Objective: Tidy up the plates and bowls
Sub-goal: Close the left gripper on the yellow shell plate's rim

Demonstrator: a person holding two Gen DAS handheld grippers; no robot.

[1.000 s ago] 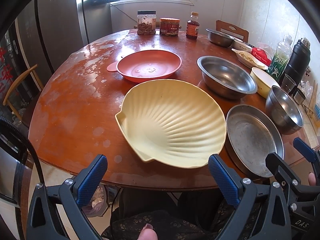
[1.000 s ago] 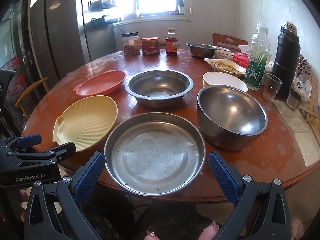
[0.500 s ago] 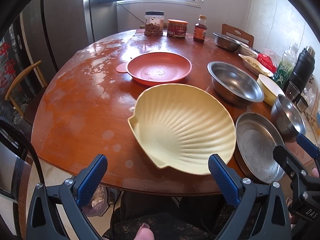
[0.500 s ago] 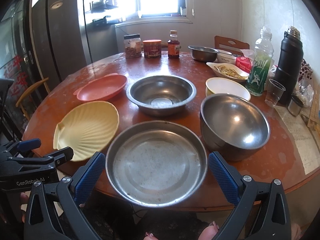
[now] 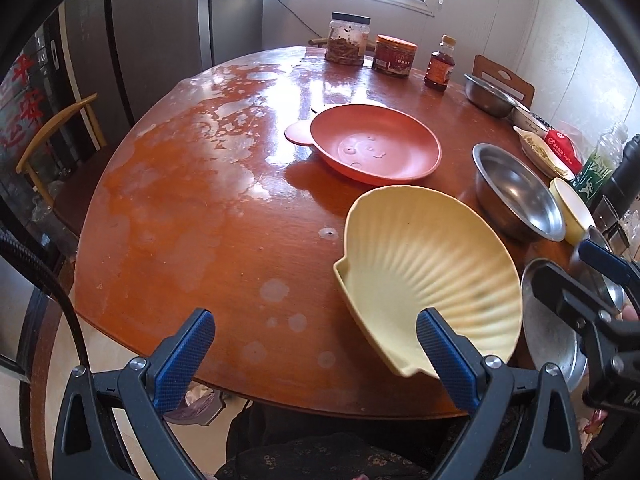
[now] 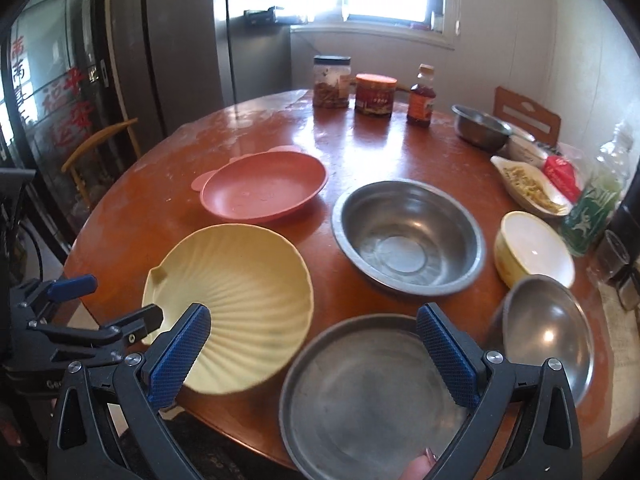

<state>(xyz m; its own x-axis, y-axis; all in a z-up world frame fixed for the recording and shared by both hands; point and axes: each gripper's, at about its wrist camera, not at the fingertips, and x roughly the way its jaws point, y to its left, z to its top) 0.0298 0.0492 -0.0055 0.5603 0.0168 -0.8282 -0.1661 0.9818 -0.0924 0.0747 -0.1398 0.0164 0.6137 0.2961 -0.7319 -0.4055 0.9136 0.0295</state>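
The left gripper (image 5: 316,354) hangs just off the near edge of the round wooden table (image 5: 208,216), its blue-padded fingers (image 5: 182,360) spread wide and gripping nothing; its right finger overlaps the near rim of the yellow shell-shaped plate (image 5: 424,276) in the left wrist view, though whether it touches cannot be told; the plate lies at the near edge, its lip reaching the table's rim. The right gripper (image 6: 314,356) is likewise released and empty, poised over the near edge with the flat steel pan (image 6: 360,396) between its fingers; the pan juts past the table's rim toward the person. A thumb tip (image 6: 420,468) shows at the bottom of the right wrist view.

Just right of the pan a deep steel bowl (image 6: 552,336) sits close to the near right edge, blurred; behind it a white bowl (image 6: 532,252), and toward the table's middle a wide steel basin (image 6: 408,236); left of that, a pink plate (image 6: 264,188) with an eared handle, near the shell plate but apart from it.

The left half of the table holds nothing up to its left edge; jars (image 6: 332,82) and a bottle (image 6: 420,96) line the far edge, and a small steel bowl (image 6: 480,126), a dish of food (image 6: 528,188) and a green bottle (image 6: 596,200) crowd the right edge.
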